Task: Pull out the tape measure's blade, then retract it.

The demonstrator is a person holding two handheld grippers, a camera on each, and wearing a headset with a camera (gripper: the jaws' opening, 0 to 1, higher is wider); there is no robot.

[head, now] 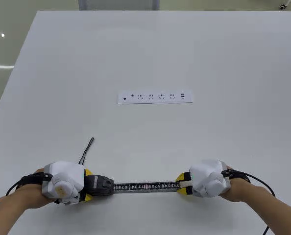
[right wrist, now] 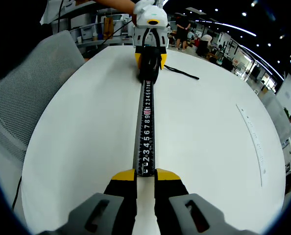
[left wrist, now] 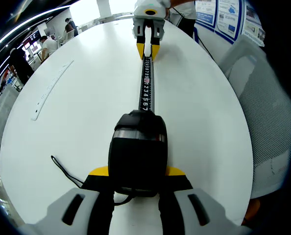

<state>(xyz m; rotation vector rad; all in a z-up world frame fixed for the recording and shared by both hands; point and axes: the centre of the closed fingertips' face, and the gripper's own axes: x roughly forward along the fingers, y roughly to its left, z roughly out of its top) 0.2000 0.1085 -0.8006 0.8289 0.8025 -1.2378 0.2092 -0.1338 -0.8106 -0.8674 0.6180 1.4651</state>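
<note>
This looks like a lab or open-plan work hall, not a home. The table point(head: 145, 58) is wide, white and bare, with a power strip point(head: 155, 97) lying flat on its top. A grey mesh chair point(right wrist: 33, 83) stands at its edge. The floor point(head: 3, 44) is pale and glossy. Printed posters point(left wrist: 224, 14) hang on one wall. Farther off, people point(right wrist: 184, 27) stand among benches and shelves crowded with equipment, under a dark ceiling with strip lights point(right wrist: 233, 27) and small spotlights.
</note>
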